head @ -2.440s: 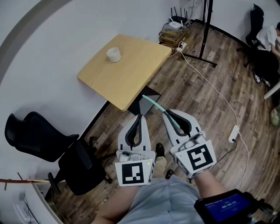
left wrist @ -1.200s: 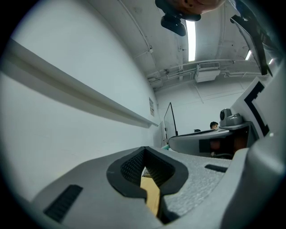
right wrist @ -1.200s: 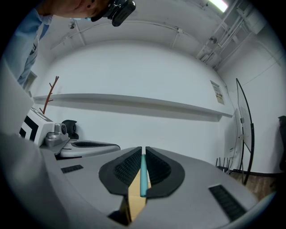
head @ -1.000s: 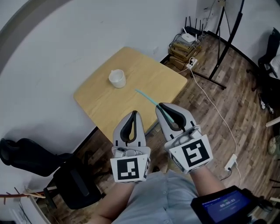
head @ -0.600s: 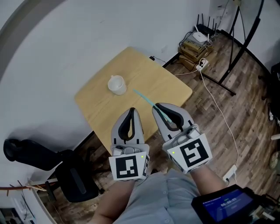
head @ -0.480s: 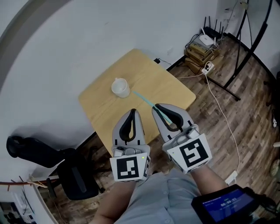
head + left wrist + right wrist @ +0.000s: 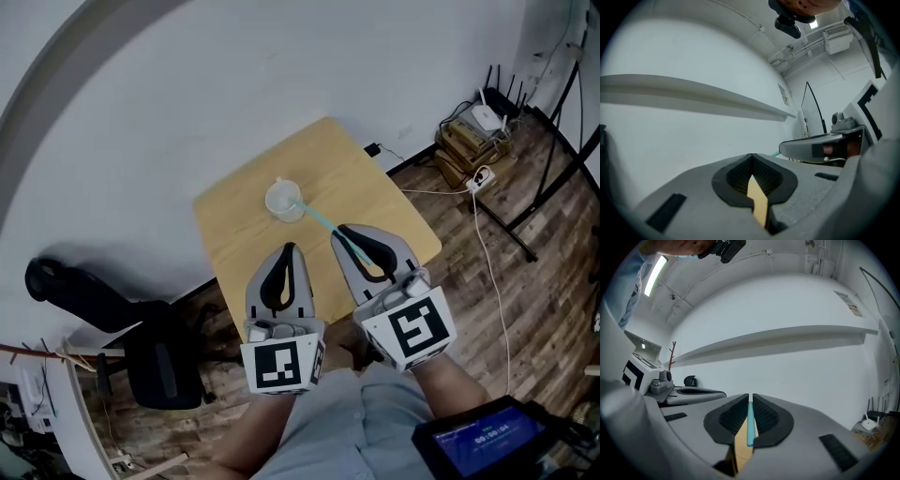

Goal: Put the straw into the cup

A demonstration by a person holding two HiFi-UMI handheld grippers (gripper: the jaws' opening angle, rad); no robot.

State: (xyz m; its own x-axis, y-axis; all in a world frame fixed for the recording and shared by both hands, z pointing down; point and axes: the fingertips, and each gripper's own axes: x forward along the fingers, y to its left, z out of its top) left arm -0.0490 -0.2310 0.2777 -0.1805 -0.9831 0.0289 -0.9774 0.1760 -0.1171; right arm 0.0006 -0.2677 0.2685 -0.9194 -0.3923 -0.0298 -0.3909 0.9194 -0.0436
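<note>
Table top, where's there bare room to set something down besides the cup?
The wooden table is bare at its far corner by the wall and all along its right side. A narrower strip lies left of the white cup. Crowded only at the cup, where the right gripper holds the teal straw toward it.

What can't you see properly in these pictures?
- Inside of the cup: too small in the head view to tell whether it is empty.
- Tip of the straw: the head view shows it at the cup's rim, but not whether it is inside or just above.
- Straw's back end: hidden inside the right claw in the head view.
- Cup: absent from both gripper views, which show mostly wall.
</note>
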